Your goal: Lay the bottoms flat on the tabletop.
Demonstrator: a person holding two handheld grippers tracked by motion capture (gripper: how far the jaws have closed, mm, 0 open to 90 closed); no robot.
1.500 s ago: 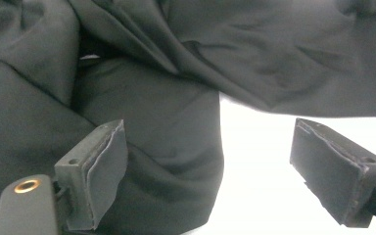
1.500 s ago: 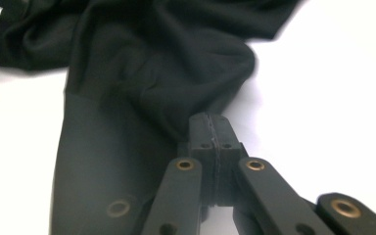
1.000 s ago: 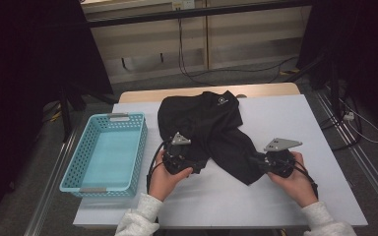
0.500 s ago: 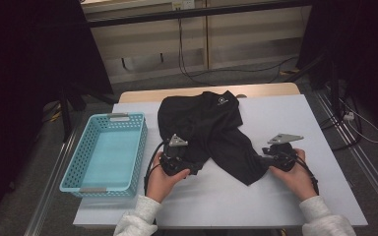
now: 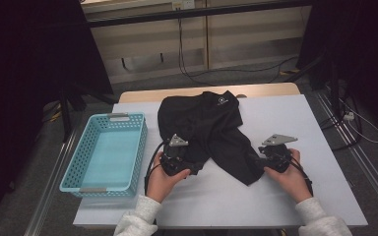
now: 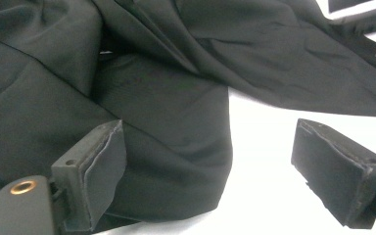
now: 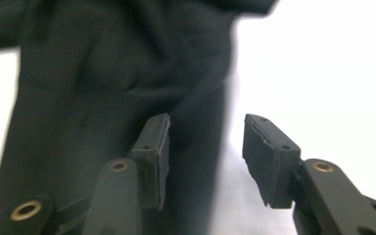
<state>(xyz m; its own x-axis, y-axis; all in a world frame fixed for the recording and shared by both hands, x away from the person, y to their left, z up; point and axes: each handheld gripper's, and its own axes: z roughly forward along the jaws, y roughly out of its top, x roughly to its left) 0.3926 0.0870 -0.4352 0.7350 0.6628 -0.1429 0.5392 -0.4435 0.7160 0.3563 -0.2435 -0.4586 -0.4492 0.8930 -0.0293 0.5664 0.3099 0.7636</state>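
white table (image 5: 325, 196), bare near edge | black garment (image 5: 211, 128) | left gripper (image 6: 220, 171) wide open at hem | right gripper (image 7: 205, 147) part open, empty

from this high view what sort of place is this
Probably a lab or data-recording workspace, not a home: a bare white table holding just a black garment and a blue basket, with loose cables on the floor behind.

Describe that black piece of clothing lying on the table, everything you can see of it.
The black, thin, slightly shiny fabric garment lies crumpled and partly folded on the white table, right of the light blue plastic basket. A small white logo shows near its far edge. One flap trails toward the person. The left gripper and right gripper stand open at its near edges.
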